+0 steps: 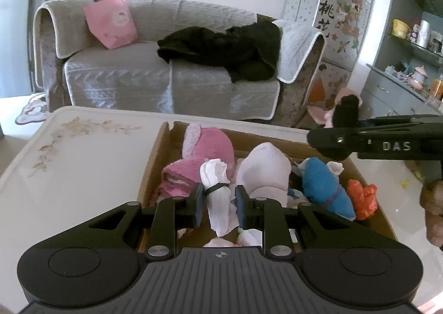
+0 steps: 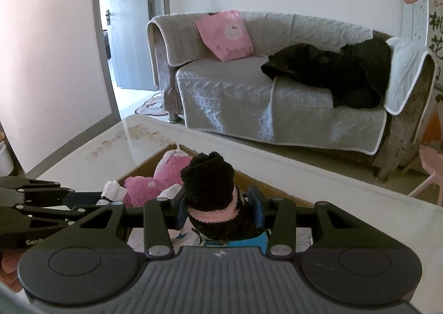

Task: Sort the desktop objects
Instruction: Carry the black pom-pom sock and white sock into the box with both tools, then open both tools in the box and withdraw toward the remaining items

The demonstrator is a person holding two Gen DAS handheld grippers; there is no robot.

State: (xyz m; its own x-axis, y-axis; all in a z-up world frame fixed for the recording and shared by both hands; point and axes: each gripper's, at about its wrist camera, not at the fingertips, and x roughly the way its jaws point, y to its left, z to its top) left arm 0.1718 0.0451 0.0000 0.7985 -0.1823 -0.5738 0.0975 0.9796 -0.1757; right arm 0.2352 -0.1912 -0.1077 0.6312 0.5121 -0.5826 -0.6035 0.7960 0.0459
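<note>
The jaws of the left gripper (image 1: 218, 200) are nearly closed, pinching a white rolled sock bundle with a black band (image 1: 217, 192) above the open brown cardboard box (image 1: 155, 164) on the white floral tabletop (image 1: 77, 153). Under it in the box lie a fluffy pink sock bundle (image 1: 205, 158), a pale lilac sock bundle (image 1: 265, 170), a blue sock bundle (image 1: 324, 189) and an orange crumpled bag (image 1: 362, 197). The right gripper (image 2: 220, 207) has its jaws narrowly open, clamped on a fuzzy black sock bundle with a pink stripe (image 2: 213, 194) over the box's right part.
</note>
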